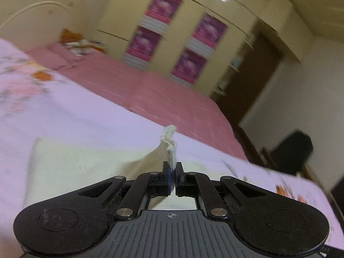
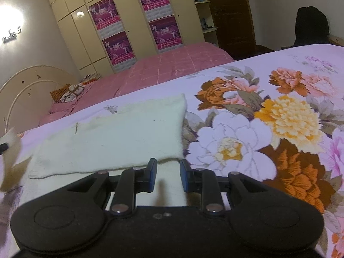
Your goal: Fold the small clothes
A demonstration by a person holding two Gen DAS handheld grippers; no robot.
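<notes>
A small cream knitted garment [image 2: 116, 135] lies folded on the floral bedsheet [image 2: 279, 111]. In the left wrist view my left gripper [image 1: 173, 172] is shut on a ribbed edge of this cream garment [image 1: 171, 144] and lifts it off the sheet into a peak. In the right wrist view my right gripper [image 2: 167, 172] is open, low over the garment's near right edge, with nothing between its blue pads [image 2: 153, 172]. The lifted corner [image 2: 10, 142] shows at the far left of the right wrist view.
A second bed with a pink quilt [image 2: 172, 62] lies behind, with a bundle of orange cloth [image 2: 68, 92] by its cream headboard [image 2: 28, 86]. A wardrobe with purple posters [image 2: 120, 30] and a dark door [image 2: 232, 10] stand at the back.
</notes>
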